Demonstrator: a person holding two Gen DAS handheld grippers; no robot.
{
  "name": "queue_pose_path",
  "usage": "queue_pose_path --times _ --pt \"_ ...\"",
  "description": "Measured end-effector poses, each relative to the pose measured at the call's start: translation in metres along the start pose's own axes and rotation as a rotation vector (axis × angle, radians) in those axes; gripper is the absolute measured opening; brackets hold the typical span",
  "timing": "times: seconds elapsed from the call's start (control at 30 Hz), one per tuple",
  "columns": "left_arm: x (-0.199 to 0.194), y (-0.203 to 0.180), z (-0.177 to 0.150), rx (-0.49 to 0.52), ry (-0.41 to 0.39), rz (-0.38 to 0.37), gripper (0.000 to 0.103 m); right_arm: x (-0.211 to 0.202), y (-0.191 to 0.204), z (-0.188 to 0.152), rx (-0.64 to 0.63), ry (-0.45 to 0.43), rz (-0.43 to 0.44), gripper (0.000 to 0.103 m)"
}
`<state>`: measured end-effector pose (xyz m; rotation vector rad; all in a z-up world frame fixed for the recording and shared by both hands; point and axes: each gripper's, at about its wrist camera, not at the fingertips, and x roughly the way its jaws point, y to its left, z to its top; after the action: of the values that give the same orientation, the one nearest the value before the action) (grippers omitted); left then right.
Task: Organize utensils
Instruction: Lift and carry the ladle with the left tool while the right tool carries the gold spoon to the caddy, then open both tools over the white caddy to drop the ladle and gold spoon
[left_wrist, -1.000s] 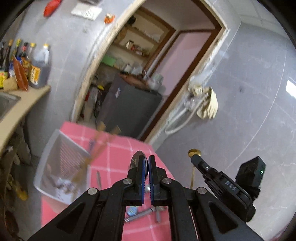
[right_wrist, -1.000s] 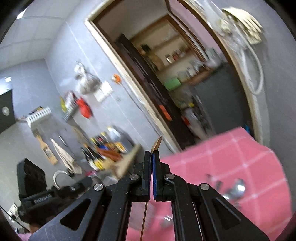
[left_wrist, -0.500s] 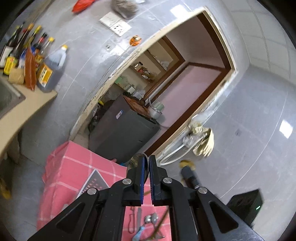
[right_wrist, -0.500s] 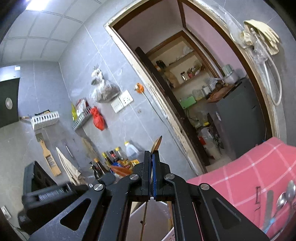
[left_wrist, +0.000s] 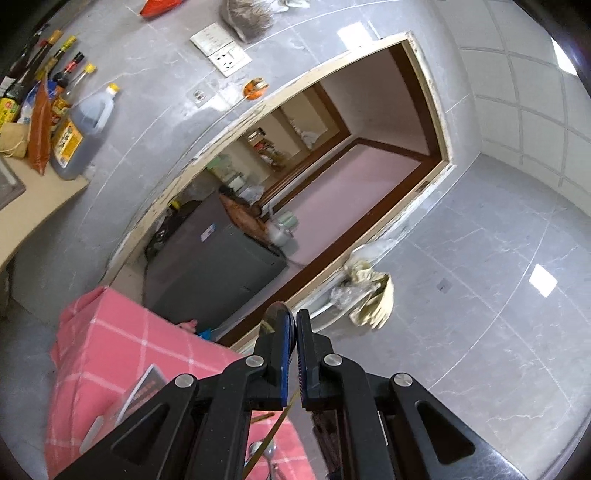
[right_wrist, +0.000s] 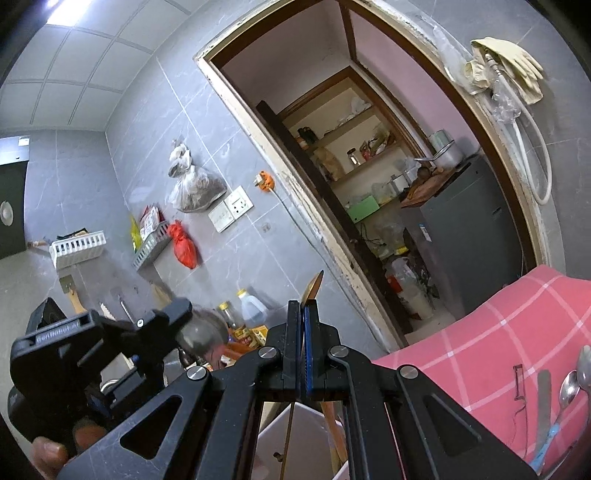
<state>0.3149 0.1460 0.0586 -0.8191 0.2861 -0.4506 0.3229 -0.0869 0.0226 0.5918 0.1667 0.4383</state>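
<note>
Left tongs (left_wrist: 291, 332): pads nearly together, pinched on a silver spoon (left_wrist: 275, 317). Its dark rounded bowl shows above the left pad tip, at about 11 o'clock from the grip point. Tongs raised, pointing at the doorway (left_wrist: 332, 192) and grey tiled wall, not at the bench (left_wrist: 122, 343).

Right tongs (right_wrist: 303, 321): pads pressed flat together on a thin gold utensil (right_wrist: 316, 286). Its pointed gold tip sticks out above the pads toward 12 o'clock, and the slim gold stem (right_wrist: 288, 439) hangs straight down below the grip toward 6 o'clock. I cannot tell what kind of utensil it is; only an edge-on sliver shows.

Right wrist view: my left tongs, seen from outside, fill the 8 o'clock area, with the grey blurred spoon bowl at their tip.

A white basket (right_wrist: 295, 443) sits directly below the right tongs at 6 o'clock, and the gold stem hangs over its opening. A wooden handle (right_wrist: 332, 432) stands in the basket just right of the stem.

Bench is covered with a pink checked cloth. At 4 o'clock in the right view, loose utensils lie on the cloth: two silver spoons (right_wrist: 570, 380), a flat grey blade (right_wrist: 542, 406) with a blue handle (right_wrist: 543, 450), and a thin wire piece (right_wrist: 519, 384). In the left view another spoon bowl (left_wrist: 255, 448) shows on the cloth at 6 o'clock, partly hidden by the tongs' frame.

Oil and sauce bottles (left_wrist: 74, 136) stand at 10 o'clock in the left view.
</note>
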Motion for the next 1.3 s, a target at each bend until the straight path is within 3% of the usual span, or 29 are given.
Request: queue_pose_path --times 0.37,0.7,0.93,1.03,1.17,1.3 --pt "-0.009 0.035 -0.021 0.016 0.049 0.076 0.004 0.019 0.007 -0.029 -0.050 0.013 0.012 0.002" --pt "-0.030 0.051 -0.029 0.045 0.092 0.109 0.004 0.012 0.016 -0.057 -0.191 0.099 0.017 0.002" --pt "-0.039 0.053 -0.042 0.072 0.145 0.169 0.006 0.005 0.007 -0.056 -0.204 0.166 0.013 0.003" --pt "-0.041 0.050 -0.046 0.095 0.170 0.199 0.012 0.007 0.004 -0.056 -0.197 0.200 0.021 0.005" --pt "-0.048 0.047 -0.048 0.102 0.173 0.228 0.029 0.001 0.000 -0.054 -0.192 0.225 0.023 0.025" --pt "-0.059 0.038 -0.048 0.122 0.128 0.247 0.038 -0.013 -0.001 -0.046 -0.200 0.213 0.017 0.027"
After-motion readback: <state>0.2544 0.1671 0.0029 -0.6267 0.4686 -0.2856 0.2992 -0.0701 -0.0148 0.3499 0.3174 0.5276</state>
